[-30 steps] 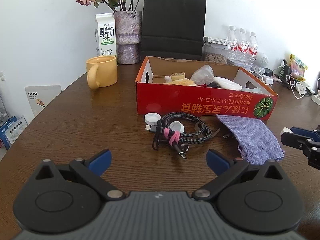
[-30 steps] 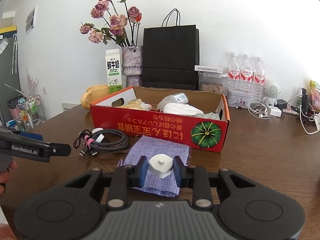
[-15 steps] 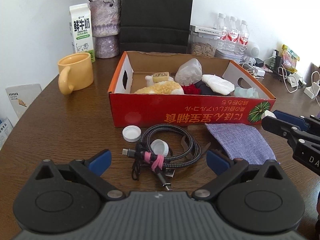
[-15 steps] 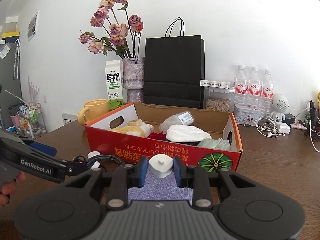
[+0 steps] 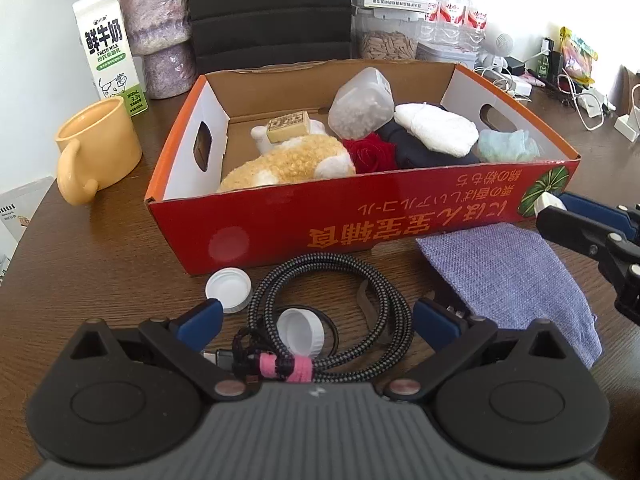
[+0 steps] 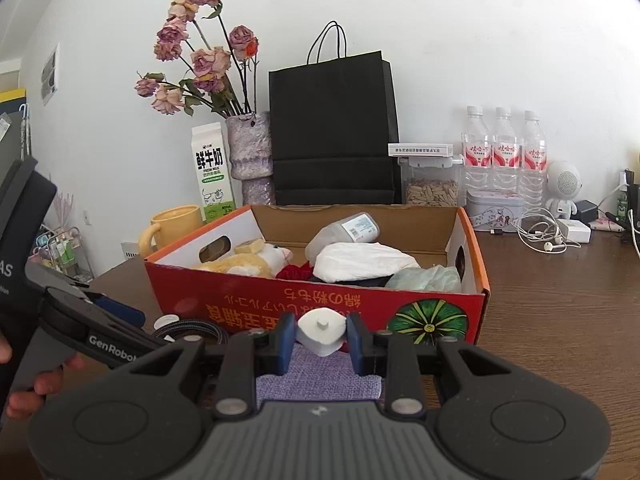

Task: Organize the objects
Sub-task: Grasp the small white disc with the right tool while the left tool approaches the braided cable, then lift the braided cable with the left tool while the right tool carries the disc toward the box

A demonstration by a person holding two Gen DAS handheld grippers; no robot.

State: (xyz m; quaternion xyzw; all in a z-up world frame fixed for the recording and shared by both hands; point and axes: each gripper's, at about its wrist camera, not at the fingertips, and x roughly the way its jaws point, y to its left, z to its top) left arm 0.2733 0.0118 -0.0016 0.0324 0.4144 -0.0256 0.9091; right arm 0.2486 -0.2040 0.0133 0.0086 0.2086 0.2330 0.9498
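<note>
A red cardboard box (image 5: 360, 216) (image 6: 248, 300) holds a plush toy, a plastic jar, a red rose and cloths. In front of it lie a coiled braided cable (image 5: 340, 312) with a pink tie, two white caps (image 5: 228, 290) (image 5: 300, 330) and a purple fabric pouch (image 5: 508, 280) (image 6: 316, 380). My left gripper (image 5: 316, 322) is open, low over the cable coil. My right gripper (image 6: 321, 340) is shut on a white plug-like piece (image 6: 321, 330), held above the pouch near the box's front wall; it also shows in the left wrist view (image 5: 548, 204).
A yellow mug (image 5: 96, 152), a milk carton (image 5: 110, 48), a vase of dried roses (image 6: 248, 152) and a black paper bag (image 6: 332, 128) stand behind the box. Water bottles (image 6: 504, 152), a seed jar (image 6: 430, 188), earphones and chargers sit at the back right.
Both grippers have moved forward toward the box. The left one now hovers over the cable coil; the right one has risen with the white piece to the box's front wall.
</note>
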